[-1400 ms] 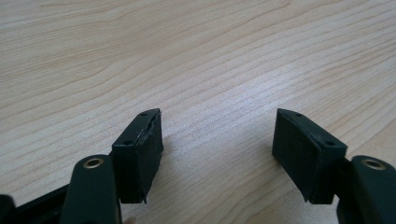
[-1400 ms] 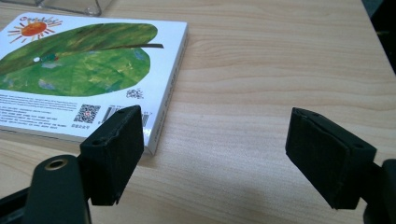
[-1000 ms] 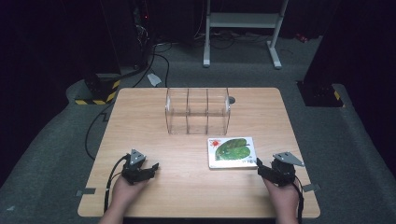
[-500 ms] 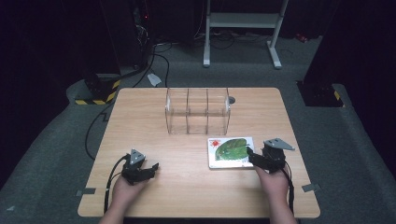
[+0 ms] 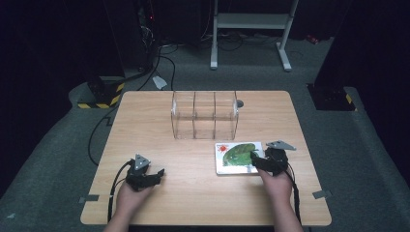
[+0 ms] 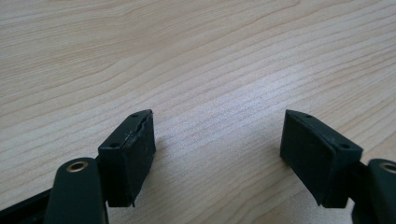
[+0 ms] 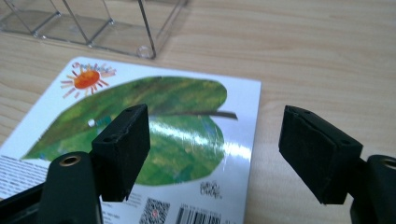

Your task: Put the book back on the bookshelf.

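Moved leftward to the book's (image 5: 238, 157) right edge at lower right of the high view: right gripper (image 5: 255, 161), jaws wide, empty. Left gripper (image 5: 155, 173) just opening, empty. Probably stiff, glossy, slippery, lying flat; best pinched at that edge.

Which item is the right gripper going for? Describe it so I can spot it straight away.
On the wooden table, look just in front of the clear divided box, toward the right gripper. The flat book lies there: white cover, big green leaf, orange sun in one corner, the only colourful thing there.
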Tool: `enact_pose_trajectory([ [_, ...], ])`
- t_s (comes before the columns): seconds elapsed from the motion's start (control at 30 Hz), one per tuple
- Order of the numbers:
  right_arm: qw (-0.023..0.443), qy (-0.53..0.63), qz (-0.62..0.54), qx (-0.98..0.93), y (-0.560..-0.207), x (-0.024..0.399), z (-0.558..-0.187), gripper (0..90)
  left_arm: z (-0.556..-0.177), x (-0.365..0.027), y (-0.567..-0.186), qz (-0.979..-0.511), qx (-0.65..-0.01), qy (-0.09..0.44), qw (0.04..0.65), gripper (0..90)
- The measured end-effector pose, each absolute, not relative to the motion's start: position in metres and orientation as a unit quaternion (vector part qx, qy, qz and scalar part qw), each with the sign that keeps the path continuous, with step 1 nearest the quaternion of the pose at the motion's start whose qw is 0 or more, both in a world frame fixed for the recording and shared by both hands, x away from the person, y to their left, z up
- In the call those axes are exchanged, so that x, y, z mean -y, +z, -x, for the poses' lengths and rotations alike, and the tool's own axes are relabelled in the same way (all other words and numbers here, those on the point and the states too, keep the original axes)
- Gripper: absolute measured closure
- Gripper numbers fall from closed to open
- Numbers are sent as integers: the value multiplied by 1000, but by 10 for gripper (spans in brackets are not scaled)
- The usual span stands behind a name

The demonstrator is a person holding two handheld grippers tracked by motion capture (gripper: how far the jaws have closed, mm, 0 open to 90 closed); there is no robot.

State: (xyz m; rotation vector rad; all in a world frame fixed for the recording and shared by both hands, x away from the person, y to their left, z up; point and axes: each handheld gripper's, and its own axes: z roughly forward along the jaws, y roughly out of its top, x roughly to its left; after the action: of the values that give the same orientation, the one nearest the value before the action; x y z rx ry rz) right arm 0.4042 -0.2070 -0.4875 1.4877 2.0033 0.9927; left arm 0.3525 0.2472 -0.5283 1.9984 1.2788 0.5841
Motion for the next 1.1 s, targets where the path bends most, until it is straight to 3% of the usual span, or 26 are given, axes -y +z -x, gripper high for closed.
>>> enact_pose_trajectory([
  [0.77,155,346,-555,-740,-516,205,-403,175,-353,-246,-528,-774,-485,222,342,244],
  [1.1,149,344,-540,-753,-515,192,-399,177,-353,-246,-528,-774,-485,223,341,244],
])
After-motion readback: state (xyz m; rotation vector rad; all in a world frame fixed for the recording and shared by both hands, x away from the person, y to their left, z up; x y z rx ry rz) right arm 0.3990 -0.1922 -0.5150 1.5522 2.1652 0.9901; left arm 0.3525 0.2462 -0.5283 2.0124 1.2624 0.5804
